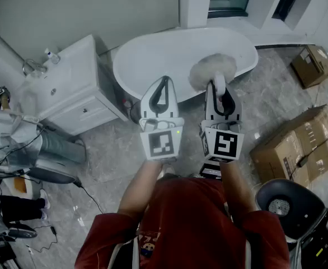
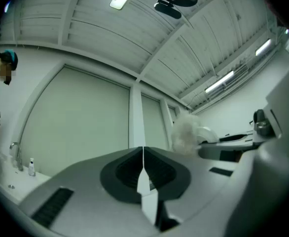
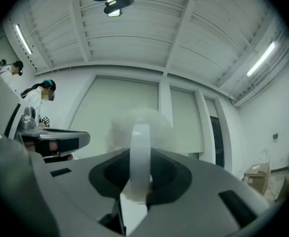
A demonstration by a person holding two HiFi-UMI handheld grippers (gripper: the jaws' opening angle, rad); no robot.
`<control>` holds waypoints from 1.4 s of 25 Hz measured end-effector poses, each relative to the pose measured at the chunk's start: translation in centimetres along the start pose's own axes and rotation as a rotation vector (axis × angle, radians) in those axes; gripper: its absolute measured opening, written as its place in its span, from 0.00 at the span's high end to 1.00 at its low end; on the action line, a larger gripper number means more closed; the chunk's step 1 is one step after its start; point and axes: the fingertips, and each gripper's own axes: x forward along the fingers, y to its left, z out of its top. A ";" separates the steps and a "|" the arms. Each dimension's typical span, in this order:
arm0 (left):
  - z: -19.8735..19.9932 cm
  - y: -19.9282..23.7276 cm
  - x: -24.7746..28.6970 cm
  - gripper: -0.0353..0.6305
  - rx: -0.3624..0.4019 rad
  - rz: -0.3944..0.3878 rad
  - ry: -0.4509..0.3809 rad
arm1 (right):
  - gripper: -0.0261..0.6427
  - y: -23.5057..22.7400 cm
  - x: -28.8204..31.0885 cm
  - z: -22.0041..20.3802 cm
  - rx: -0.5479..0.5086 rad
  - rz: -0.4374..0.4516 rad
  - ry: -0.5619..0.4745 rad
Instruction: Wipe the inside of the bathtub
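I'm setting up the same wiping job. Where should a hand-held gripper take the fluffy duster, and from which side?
By the white handle, coming from its tail end, as the right hand-held gripper does. The handle is narrow and looks rigid; the fluffy head sticks out ahead, free to wipe.

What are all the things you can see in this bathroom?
bathtub: one, white, top middle
fluffy duster: one, whitish, at the right gripper's tip, seen over the tub's near rim
sink cabinet: one, white, left of the tub
cardboard boxes: two, brown, on the floor at the right
black round thing: one, bottom right, cannot tell what it is
floor: one, grey tiles, all around
red shirt: one, on the person, bottom middle
left gripper: one, white and grey, jaws together, holding nothing
right gripper: one, white and grey, closed on the duster's white handle
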 end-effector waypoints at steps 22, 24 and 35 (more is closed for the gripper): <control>-1.1 -10.8 -0.9 0.92 0.023 -0.018 0.057 | 0.82 -9.6 -6.0 -2.0 0.063 -0.005 0.009; -1.3 -11.3 -0.7 0.92 0.023 -0.016 0.063 | 0.82 -10.3 -6.2 -2.5 0.076 -0.010 0.014; -3.4 -12.1 3.1 0.92 0.019 -0.031 0.056 | 0.82 -12.9 -3.6 -5.4 0.076 -0.039 0.035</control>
